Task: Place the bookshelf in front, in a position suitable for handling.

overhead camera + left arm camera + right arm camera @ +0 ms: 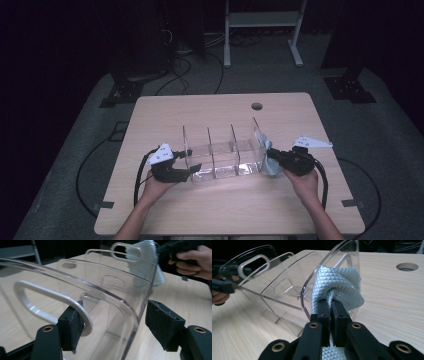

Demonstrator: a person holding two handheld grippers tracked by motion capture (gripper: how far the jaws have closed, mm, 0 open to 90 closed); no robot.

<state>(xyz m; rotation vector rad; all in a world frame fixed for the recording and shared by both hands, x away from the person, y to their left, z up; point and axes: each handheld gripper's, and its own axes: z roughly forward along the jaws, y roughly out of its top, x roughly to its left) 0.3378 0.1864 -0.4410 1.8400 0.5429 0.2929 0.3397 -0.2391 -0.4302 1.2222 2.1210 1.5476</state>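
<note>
The right gripper [331, 315] pinches a pale cloth [337, 285] against the clear organizer [222, 150], while the left gripper [112, 325] straddles its end wall, jaws half open.

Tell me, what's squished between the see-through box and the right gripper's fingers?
A pale blue cloth. In the right gripper view, the right gripper pinches it and holds it against the end wall of the clear organizer. The high view shows it there too.
</note>
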